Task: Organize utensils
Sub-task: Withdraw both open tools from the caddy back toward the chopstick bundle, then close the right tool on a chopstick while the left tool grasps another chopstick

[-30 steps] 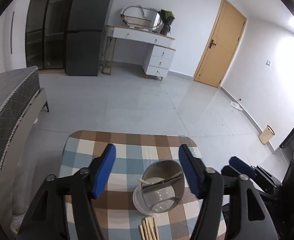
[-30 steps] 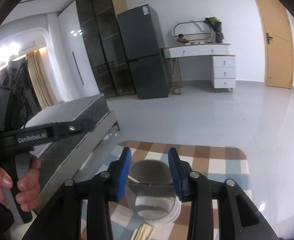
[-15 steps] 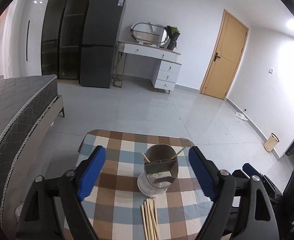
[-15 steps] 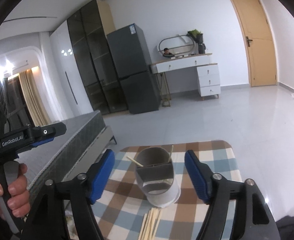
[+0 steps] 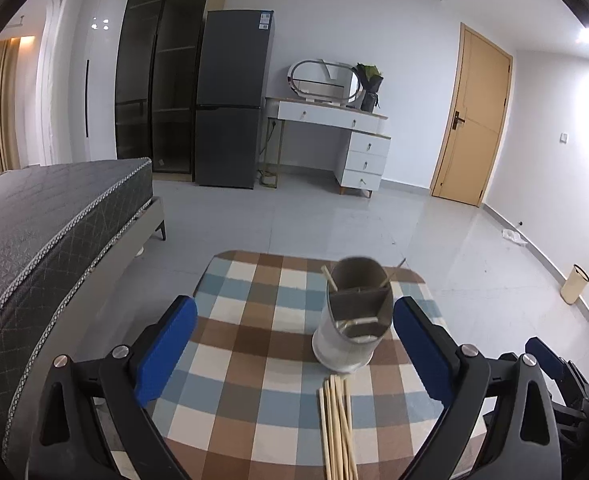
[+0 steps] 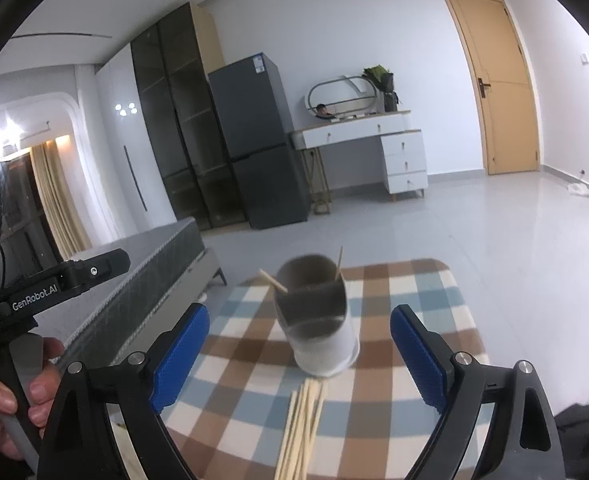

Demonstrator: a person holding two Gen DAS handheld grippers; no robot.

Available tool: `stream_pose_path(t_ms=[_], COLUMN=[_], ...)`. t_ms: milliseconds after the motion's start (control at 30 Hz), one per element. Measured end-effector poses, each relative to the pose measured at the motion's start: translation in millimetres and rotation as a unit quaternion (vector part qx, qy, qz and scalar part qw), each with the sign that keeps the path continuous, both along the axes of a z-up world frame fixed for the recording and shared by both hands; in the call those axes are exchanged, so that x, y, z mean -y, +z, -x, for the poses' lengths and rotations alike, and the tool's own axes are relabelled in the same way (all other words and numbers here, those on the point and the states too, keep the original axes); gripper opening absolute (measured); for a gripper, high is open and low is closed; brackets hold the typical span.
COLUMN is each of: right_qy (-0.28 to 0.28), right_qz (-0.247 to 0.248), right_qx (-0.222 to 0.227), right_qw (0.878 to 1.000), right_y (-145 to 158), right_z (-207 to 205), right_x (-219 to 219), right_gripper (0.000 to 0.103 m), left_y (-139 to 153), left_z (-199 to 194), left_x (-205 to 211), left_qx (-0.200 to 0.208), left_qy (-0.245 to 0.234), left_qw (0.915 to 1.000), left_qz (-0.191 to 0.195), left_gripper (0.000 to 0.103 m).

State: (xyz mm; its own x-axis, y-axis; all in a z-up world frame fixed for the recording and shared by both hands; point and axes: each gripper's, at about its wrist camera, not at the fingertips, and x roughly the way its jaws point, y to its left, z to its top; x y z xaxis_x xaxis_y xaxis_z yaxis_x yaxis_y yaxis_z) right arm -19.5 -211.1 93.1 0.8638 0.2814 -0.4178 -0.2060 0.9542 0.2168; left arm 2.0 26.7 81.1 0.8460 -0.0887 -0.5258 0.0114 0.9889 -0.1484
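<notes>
On the checked tablecloth [image 5: 254, 344] the one upright obstacle is the divided utensil holder [image 5: 352, 320], standing toward the far right part of the table. Two chopsticks [image 5: 329, 278] poke up and outward past its rim on either side, narrowing any way in from above. A bundle of chopsticks [image 5: 336, 428] lies flat just in front of its base, filling the near approach. The cloth to the holder's left and at the far edge is bare. Both the left gripper [image 5: 294, 344] and right gripper [image 6: 299, 356] have jaws spread wider than the holder.
</notes>
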Motion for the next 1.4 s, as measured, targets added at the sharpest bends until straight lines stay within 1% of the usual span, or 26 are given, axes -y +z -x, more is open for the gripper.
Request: stream_pose_path(t_ms=[200,333,433,533,667,767,867,967,1033,1067,1100,1133,1200,1267,1300,1400], right_qy=[-0.007,-0.005,-0.001,-0.001,0.005,0.003,0.005,0.011,0.018,0.023,0.028,0.035,0.045,0.05,0.05,0.049], right_qz=[0.013,0.018,0.024,0.031,0.042,0.056,0.061,0.065,0.068,0.07,0.072,0.074,0.08,0.1,0.107,0.107], right_qx=[-0.018,-0.043,-0.061,-0.091,-0.141,-0.169,-0.206,-0.25,-0.271,-0.282,-0.293,-0.304,-0.314,-0.319,-0.321,-0.333], right_qw=[1.0,0.999,0.998,0.995,0.989,0.984,0.977,0.966,0.96,0.957,0.953,0.949,0.945,0.941,0.94,0.935], right_y=[-31.6,-51.3,-64.6,-78.1,-99.9,-115.3,-132.0,-152.3,-164.5,-170.9,-176.4,-182.0,-189.7,-197.7,-200.8,-208.8], right_z=[-0.9,-9.5,-16.7,-25.1,-43.7,-58.3,-75.5,-95.9,-108.3,-114.3,-120.0,-125.8,-134.1,-141.7,-144.5,-150.3], right_x=[-5.3,-7.5,-8.6,-10.2,-13.2,-14.4,-15.1,-19.0,-23.0,-26.1,-29.0,-32.9,-40.0,-48.6,-51.1,-52.3], right_gripper=[0.093,0.093,0.093,0.093,0.092,0.091,0.083,0.074,0.062,0.059,0.053,0.05,0.05,0.05,0.048,0.044], left_y=[-30.3,-49.6,-65.7,-83.1,-101.0,-114.3,-125.5,-134.3,-137.9,-139.4,-140.6,-141.7,-143.5,-146.2,-147.5,-149.0], left_z=[-7.5,-14.7,-26.3,-38.0,-45.2,-52.0,-59.3,-68.6,-73.3,-74.8,-75.7,-76.8,-78.3,-79.9,-80.7,-81.1], left_x=[-1.8,0.3,0.4,0.6,1.7,-1.5,-7.5,-15.5,-21.2,-24.0,-25.8,-26.8,-29.4,-32.2,-33.6,-38.5], left_qx=[-0.027,-0.045,-0.073,-0.101,-0.116,-0.13,-0.146,-0.168,-0.179,-0.183,-0.186,-0.189,-0.196,-0.203,-0.206,-0.212], left_qy=[-0.002,0.001,-0.001,0.004,0.008,0.013,0.029,0.044,0.058,0.065,0.072,0.075,0.081,0.085,0.089,0.099], left_qw=[0.9996,0.999,0.9973,0.9949,0.9932,0.9914,0.9888,0.9848,0.982,0.9808,0.9797,0.9789,0.977,0.9751,0.9741,0.9721], left_qz=[0.001,-0.004,0.002,0.005,0.001,0.002,-0.004,0.008,0.015,0.019,0.018,0.018,0.022,0.025,0.024,0.019], left_gripper=[0.096,0.096,0.096,0.096,0.096,0.096,0.096,0.096,0.096,0.096,0.096,0.096,0.096,0.096,0.096,0.096])
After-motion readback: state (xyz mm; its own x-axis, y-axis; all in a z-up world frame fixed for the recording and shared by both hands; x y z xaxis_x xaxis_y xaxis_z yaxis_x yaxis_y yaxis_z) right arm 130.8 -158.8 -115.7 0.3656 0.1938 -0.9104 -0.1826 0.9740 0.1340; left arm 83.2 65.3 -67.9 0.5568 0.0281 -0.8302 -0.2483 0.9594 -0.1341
